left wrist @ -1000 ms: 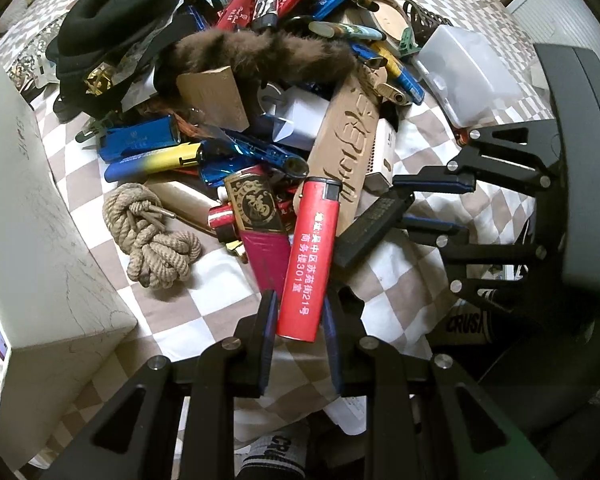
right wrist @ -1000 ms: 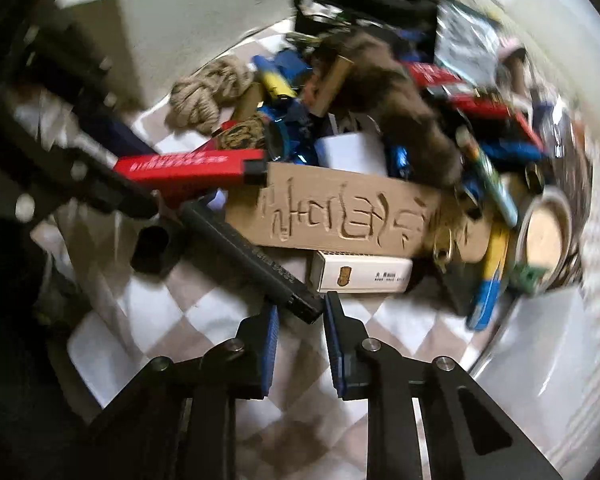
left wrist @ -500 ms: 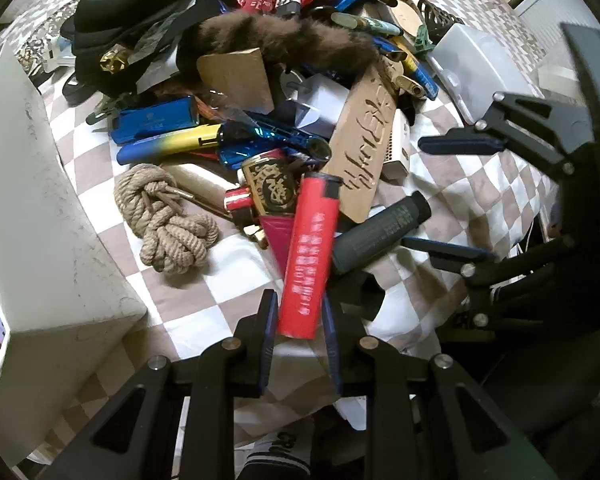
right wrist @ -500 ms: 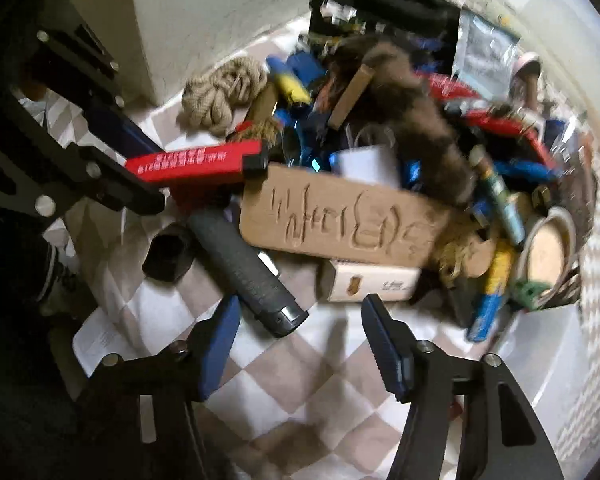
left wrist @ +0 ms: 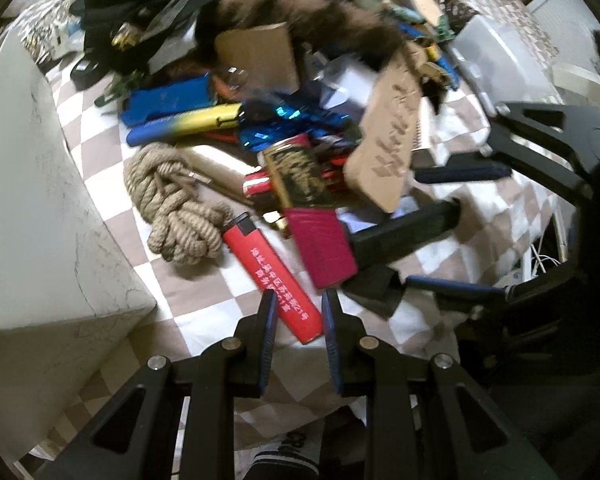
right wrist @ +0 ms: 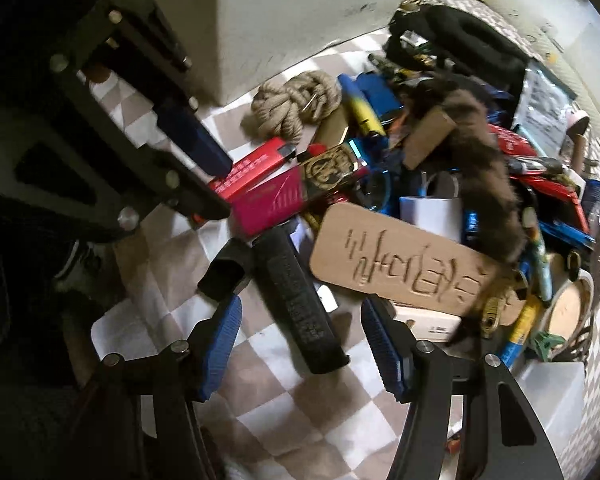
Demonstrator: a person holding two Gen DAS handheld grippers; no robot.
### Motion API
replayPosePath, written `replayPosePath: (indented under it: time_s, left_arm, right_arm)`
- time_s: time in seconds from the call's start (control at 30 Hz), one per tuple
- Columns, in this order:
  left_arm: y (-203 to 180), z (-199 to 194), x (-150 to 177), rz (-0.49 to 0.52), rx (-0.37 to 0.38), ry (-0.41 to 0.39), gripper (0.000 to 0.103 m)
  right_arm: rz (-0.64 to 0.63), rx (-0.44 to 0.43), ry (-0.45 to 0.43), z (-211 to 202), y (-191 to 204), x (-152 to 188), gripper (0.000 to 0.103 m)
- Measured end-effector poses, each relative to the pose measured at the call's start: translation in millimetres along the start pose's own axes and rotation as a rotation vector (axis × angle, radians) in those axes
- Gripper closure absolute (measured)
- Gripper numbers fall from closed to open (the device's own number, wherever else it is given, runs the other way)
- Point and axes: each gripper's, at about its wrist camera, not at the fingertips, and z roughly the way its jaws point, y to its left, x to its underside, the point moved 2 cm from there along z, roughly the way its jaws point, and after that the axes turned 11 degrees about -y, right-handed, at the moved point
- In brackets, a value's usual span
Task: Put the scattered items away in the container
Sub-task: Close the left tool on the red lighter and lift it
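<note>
The red lighter (left wrist: pixel 274 276) was clamped by the left gripper (left wrist: pixel 298 322) beside the container's corner (left wrist: pixel 112 312); the right gripper (right wrist: pixel 300 344), jaws just narrowing, was held open astride the black cylinder (right wrist: pixel 296 300) on bare checkered cloth (right wrist: pixel 300 408).

Holds the left tool (left wrist: pixel 299 297) pointing straight down, jaws drawn narrow, blue pads clamped on the lower end of a red lighter (left wrist: pixel 266 268) that sits tilted in the grip. Keeps the right tool (right wrist: pixel 301 307) angled steeply downward alongside it, jaws spread about halfway and just now closing in, with a black grip (right wrist: pixel 296 300) lying between the pads, untouched.
</note>
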Motion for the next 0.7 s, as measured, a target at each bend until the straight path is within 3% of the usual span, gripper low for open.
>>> replayPosePath:
  time_s: [0.07, 0.2, 0.33, 0.6, 0.7]
  left_arm:
    - [9.0, -4.0, 0.6, -0.021, -0.001, 0.009, 0.08]
    - [14.8, -6.8, -3.7, -0.051, -0.005, 0.011, 0.08]
    - [18.1, -4.2, -7.9, -0.054, -0.019, 0.019, 0.078]
    - [28.2, 4.5, -15.9, -0.079, -0.036, 0.044, 0.072]
    - [32.4, 8.5, -19.8, -0.087, -0.045, 0.055, 0.069]
  right_arm:
    - [0.023, -0.003, 0.014, 3.3, -2.0, -0.5, 0.064]
    - [0.082, 0.0, 0.071, 13.1, -8.6, 6.1, 0.077]
    - [0.114, -0.002, 0.078, 9.4, -11.6, 10.3, 0.081]
    - [0.3, 0.004, 0.103, -1.0, -41.4, 29.7, 0.091]
    - [0.36, -0.004, 0.107, -35.6, -47.3, 56.2, 0.09]
